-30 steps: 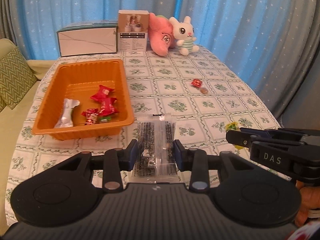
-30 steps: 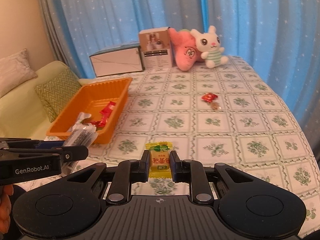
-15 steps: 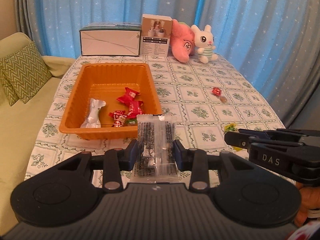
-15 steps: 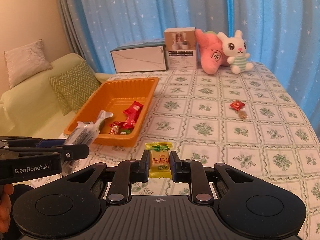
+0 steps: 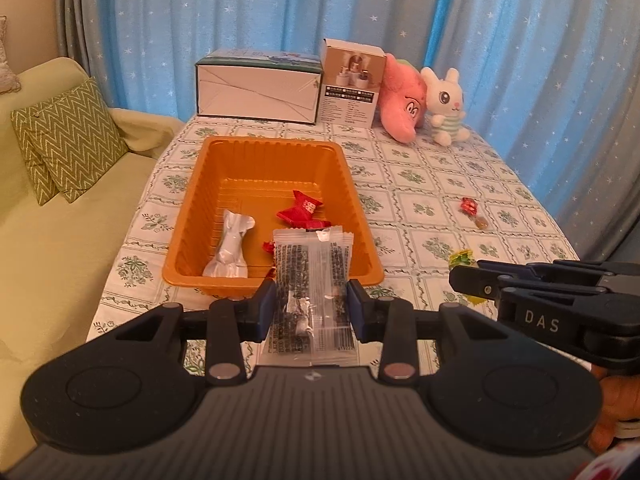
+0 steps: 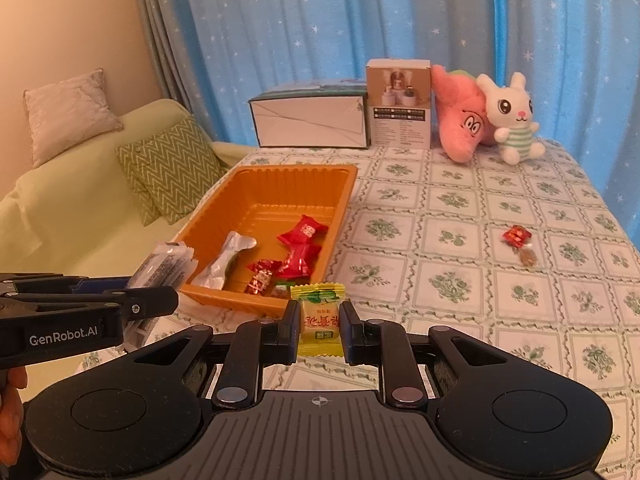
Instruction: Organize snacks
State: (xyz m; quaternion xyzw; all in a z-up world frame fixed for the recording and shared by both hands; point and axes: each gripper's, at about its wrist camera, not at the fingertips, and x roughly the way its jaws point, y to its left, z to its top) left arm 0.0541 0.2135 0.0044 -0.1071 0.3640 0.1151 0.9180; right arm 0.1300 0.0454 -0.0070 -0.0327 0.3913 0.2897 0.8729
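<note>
Warm, dim indoor light; daylight glowing through blue curtains (image 5: 280, 20). Soft shadows, no glare. Strong fisheye bending, dark vignette at corners. Slightly grainy, otherwise sharp.

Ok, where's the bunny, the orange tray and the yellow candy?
white bunny plush (image 6: 514, 118): right wrist view, on its face.
orange tray (image 5: 208, 196): left wrist view, on its left wall.
yellow candy (image 6: 320, 324): right wrist view, on the wrapper's middle, between the pads of the right gripper (image 6: 320, 330).

tray (image 5: 256, 152) orange; tablecloth (image 6: 460, 216) green floral check; curtain (image 5: 280, 8) blue, starred
</note>
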